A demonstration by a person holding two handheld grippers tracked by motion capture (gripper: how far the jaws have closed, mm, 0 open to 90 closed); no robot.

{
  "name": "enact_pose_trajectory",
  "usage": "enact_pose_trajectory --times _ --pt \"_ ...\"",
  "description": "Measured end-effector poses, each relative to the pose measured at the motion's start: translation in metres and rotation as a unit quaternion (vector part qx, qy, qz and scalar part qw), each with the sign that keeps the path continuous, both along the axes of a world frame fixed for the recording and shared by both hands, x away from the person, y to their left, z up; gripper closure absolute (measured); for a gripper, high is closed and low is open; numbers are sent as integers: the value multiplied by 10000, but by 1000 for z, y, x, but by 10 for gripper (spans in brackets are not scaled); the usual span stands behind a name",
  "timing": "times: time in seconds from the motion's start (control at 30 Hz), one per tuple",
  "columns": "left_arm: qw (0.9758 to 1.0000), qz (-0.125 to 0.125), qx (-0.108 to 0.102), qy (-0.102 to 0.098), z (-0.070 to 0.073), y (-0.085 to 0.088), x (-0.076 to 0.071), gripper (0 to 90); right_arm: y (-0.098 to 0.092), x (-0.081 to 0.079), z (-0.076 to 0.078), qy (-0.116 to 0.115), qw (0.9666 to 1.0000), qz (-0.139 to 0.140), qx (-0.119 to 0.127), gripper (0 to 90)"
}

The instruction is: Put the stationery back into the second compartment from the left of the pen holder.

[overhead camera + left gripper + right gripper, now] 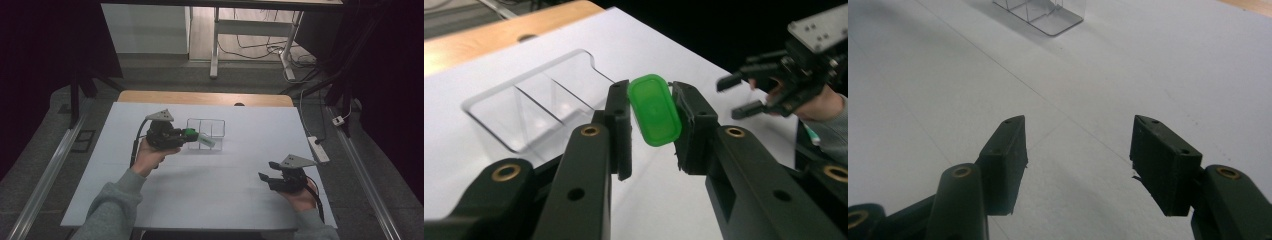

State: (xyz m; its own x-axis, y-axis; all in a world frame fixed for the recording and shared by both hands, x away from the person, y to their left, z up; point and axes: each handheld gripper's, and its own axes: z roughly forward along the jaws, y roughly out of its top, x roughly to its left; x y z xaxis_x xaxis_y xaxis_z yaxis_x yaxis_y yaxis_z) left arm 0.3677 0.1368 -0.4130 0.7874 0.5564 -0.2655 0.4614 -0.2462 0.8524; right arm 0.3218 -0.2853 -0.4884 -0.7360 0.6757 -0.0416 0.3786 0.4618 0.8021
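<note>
While my left gripper (651, 112) clamps a green-capped tube (654, 109) by its cap, the tube hangs above the white surface (200, 190) just beside the clear divided organizer (212, 131). My right gripper (1078, 150) stands wide and empty, well apart near the surface's right edge.

It looks like a lab or test room: a white table (200, 200), dark curtains beside it, cables (260, 50) and a power strip (318, 148) on the floor beyond it.
</note>
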Motion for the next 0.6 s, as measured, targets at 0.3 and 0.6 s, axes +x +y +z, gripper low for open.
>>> enact_pose_trajectory --times 0.3,0.6 --pt "9995 222 214 39 17 6 24 708 -1 1 -3 43 10000 -27 -20 393" --pt "9973 391 608 150 17 -1 49 708 -2 2 -6 108 9999 -23 -59 385"
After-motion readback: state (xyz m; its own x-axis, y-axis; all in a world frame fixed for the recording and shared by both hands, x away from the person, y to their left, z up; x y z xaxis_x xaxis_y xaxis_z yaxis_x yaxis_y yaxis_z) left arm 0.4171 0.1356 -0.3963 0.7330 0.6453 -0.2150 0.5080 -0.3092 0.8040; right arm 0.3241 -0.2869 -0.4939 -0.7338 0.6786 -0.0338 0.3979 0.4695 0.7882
